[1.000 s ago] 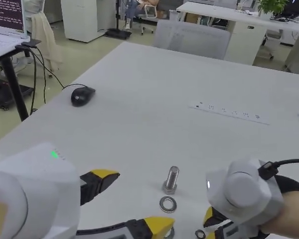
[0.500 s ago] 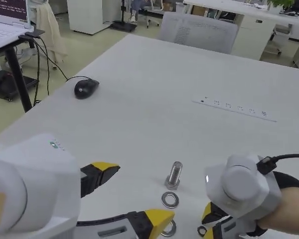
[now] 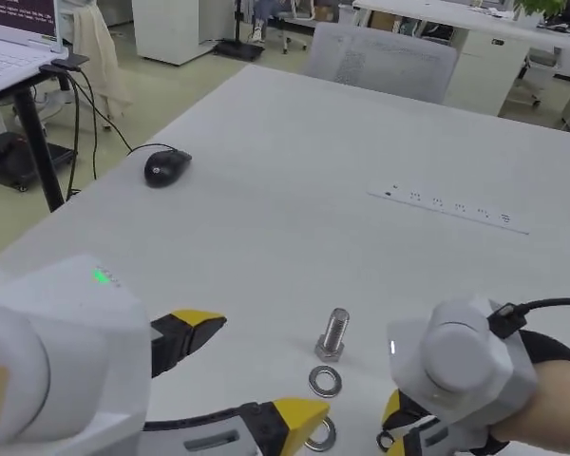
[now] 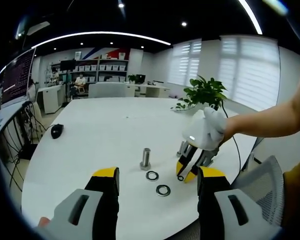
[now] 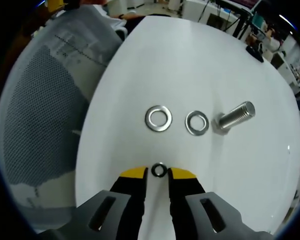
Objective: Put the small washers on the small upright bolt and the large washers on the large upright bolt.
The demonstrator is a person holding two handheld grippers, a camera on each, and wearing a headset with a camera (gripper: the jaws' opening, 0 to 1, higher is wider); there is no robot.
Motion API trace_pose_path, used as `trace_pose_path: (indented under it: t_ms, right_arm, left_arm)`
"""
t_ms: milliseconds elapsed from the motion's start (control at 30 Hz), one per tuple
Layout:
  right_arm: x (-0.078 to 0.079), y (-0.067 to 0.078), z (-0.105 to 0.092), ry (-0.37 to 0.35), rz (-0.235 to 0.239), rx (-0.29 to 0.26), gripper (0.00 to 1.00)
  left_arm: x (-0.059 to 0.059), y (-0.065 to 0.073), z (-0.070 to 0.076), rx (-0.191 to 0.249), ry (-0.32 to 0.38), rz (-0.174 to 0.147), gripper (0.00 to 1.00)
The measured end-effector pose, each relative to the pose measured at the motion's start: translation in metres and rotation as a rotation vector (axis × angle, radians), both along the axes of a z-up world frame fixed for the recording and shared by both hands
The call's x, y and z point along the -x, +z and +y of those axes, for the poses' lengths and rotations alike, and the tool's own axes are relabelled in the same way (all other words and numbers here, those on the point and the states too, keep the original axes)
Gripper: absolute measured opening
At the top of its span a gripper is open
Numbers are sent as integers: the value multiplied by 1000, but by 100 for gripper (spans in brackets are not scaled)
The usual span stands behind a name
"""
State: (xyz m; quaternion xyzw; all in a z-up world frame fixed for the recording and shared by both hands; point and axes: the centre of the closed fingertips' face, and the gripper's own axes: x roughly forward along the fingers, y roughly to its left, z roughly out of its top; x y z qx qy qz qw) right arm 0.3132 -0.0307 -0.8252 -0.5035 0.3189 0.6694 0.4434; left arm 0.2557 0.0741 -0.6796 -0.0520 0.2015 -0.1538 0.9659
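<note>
right tool [image 5: 159,173]: tips set close either side of the small washer [image 5: 159,170], low over the worktop [image 5: 155,60]; cannot tell if clamped. left tool [image 4: 158,173]: apart, empty, hovering. large washers [image 5: 158,118] lie beside the large bolt [image 5: 235,116]. handling: pinch the rim squarely at opposite edges, lift level, keep the hole clear for threading.

small washer [image 5: 159,170], two large washers [image 5: 158,118] flat by upright bolt [image 5: 233,117]
</note>
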Motion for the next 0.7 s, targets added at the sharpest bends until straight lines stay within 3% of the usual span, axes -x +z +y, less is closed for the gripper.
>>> trace_pose_path:
  t_ms: [700]
  right_arm:
    - [-1, 0, 1, -17, -3, -7, 14]
  left_arm:
    - [0, 2, 2, -1, 2, -5, 62]
